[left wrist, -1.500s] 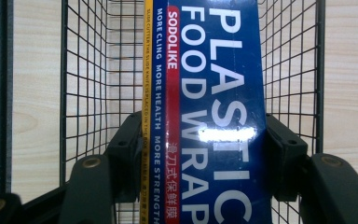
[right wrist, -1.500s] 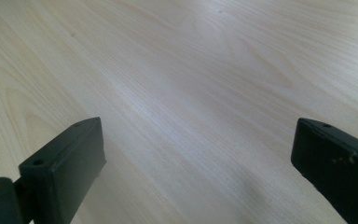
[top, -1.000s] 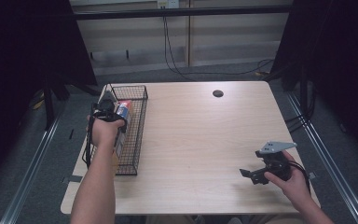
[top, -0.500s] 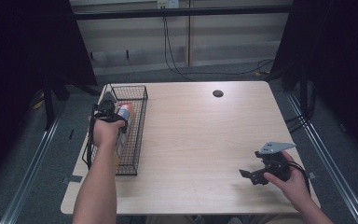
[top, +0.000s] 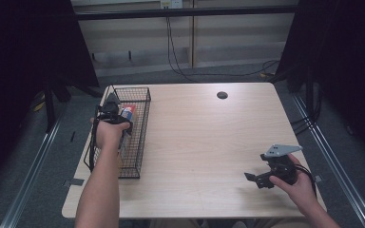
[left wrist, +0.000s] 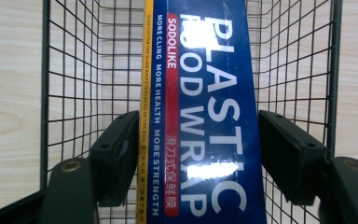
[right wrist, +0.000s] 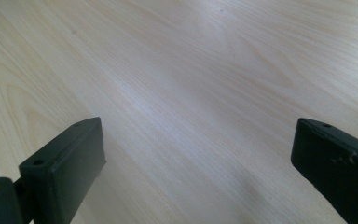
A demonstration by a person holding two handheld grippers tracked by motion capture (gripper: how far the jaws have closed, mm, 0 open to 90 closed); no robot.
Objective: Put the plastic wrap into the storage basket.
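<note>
From the high view, my left gripper hangs over the black wire mesh basket at the left edge of the pale wooden table, while my right gripper rests low near the front right. In the left gripper view, the long blue cardboard box of plastic wrap lies lengthwise in the basket; my jaws straddle it, one touching its yellow edge, the other just clear. It looks light, stiff, glossy and crushable, so I'd grip mid-length across its narrow sides. In the right gripper view, my jaws stand wide apart over bare table.
</note>
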